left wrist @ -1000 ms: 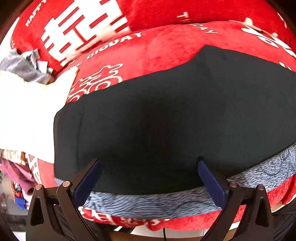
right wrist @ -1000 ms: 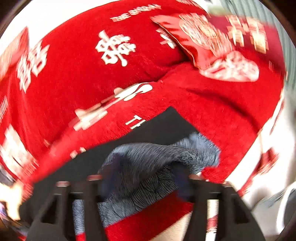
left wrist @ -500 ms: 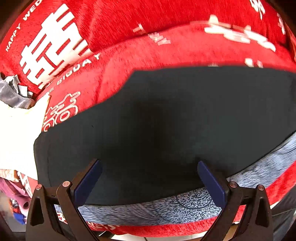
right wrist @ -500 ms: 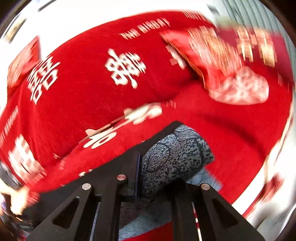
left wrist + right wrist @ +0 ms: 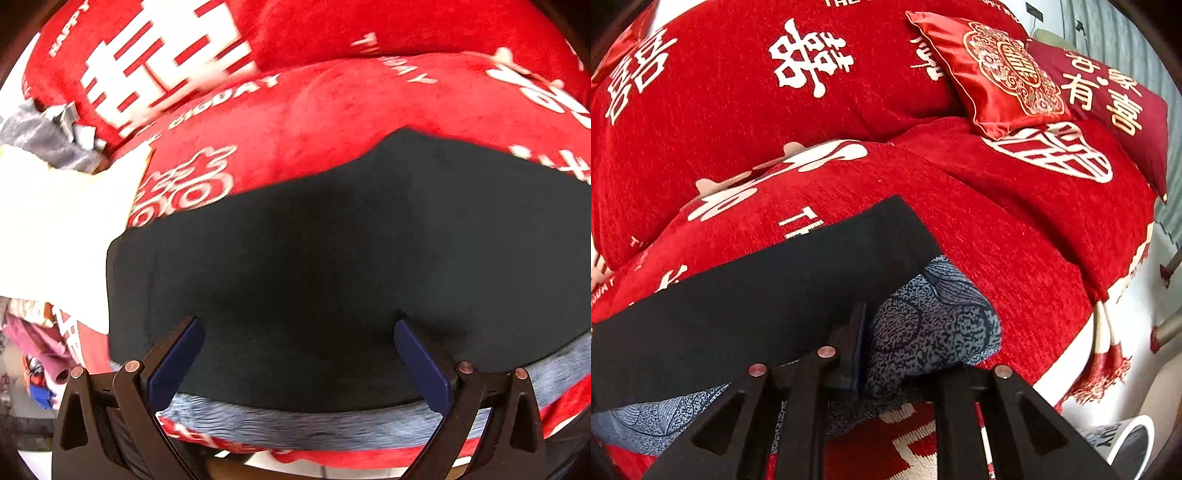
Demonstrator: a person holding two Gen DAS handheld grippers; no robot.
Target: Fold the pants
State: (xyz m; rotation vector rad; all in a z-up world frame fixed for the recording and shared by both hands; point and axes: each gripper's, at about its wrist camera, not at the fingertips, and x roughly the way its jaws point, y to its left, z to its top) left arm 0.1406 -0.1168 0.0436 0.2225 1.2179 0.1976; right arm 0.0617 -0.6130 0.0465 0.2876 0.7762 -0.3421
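Note:
The pants [image 5: 332,258] lie flat on the red sofa cover, dark on top with a blue-grey patterned layer [image 5: 295,421] showing along the near edge. My left gripper [image 5: 298,328] hovers open just above the dark cloth with nothing pinched between its blue pads. In the right wrist view the pants [image 5: 757,295] end in a bunched patterned fold [image 5: 934,317]. My right gripper [image 5: 901,350] is shut on that fold. Its jaws are opening slightly with the cloth still between them, and the right finger is hidden under the fabric.
A red sofa cover [image 5: 738,92] with white characters lies under everything. Two red cushions [image 5: 1004,74] lean at the back right. White cloth [image 5: 55,221] and a grey garment [image 5: 37,136] lie at the left. A tasselled fringe [image 5: 1104,373] and a white cup [image 5: 1126,439] are at the right edge.
The right gripper, open around the patterned fold a second ago, has closed on it and rolled. The left gripper shifted sideways over the dark cloth and stayed open.

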